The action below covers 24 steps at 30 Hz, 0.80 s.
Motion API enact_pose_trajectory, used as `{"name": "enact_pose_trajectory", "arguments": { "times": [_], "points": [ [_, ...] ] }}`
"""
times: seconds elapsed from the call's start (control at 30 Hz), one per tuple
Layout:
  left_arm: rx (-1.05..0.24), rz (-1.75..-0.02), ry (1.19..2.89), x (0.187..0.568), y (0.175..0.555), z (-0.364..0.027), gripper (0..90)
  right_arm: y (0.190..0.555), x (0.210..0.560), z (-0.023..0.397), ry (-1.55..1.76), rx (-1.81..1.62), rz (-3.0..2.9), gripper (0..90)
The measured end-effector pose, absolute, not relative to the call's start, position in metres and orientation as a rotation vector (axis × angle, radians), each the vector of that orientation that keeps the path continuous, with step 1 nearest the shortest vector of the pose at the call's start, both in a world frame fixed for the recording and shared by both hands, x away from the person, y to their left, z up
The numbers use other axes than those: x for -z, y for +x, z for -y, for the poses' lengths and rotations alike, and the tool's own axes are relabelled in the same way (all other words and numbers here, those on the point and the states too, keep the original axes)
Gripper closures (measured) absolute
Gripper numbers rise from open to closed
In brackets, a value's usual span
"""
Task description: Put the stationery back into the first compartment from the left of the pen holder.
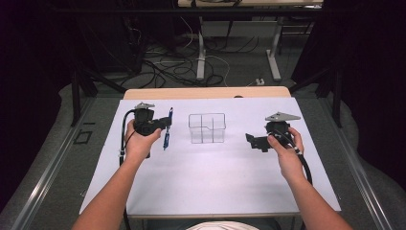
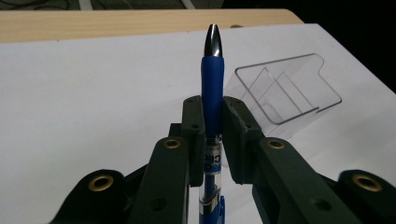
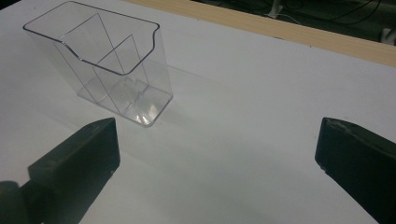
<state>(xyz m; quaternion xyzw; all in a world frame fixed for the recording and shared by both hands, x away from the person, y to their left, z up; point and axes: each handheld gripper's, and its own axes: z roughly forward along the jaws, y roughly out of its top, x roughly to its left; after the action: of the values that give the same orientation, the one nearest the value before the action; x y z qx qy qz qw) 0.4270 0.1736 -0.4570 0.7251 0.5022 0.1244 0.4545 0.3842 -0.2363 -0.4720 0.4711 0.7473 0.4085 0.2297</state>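
My left gripper is shut on a blue pen and holds it off the white sheet, left of the clear holder. In the left gripper view the pen stands between the two black jaws with its silver tip away from the camera, and the gripper pinches its blue grip; the clear holder lies beyond to the right. My right gripper hovers right of the holder with jaws wide apart and nothing between them. The right gripper view looks past its jaws at the divided holder.
A white sheet covers the table, with a wooden strip along its far edge. Beyond the table are cables and table legs on the floor. Dark curtains stand at both sides.
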Motion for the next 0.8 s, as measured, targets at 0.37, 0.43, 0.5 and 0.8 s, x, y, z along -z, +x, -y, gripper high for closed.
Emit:
{"name": "enact_pose_trajectory", "arguments": {
  "times": [0.37, 0.43, 0.5, 0.8],
  "points": [
    [-0.392, -1.140, 1.730, 0.436, 0.426, -0.160, 79.6, 0.384, 0.471, 0.238, 1.284, -1.128, -2.054, 0.0],
    [-0.409, -1.127, 1.723, 0.433, 0.427, -0.158, 79.6, 0.384, 0.472, 0.238, 1.284, -1.133, -2.053, 0.0],
    [-0.422, -1.116, 1.701, 0.429, 0.427, -0.155, 79.6, 0.384, 0.472, 0.238, 1.287, -1.129, -2.051, 0.0],
    [-0.468, -1.049, 1.674, 0.417, 0.432, -0.141, 79.6, 0.382, 0.470, 0.239, 1.294, -1.153, -2.042, 0.0]
  ]
}}
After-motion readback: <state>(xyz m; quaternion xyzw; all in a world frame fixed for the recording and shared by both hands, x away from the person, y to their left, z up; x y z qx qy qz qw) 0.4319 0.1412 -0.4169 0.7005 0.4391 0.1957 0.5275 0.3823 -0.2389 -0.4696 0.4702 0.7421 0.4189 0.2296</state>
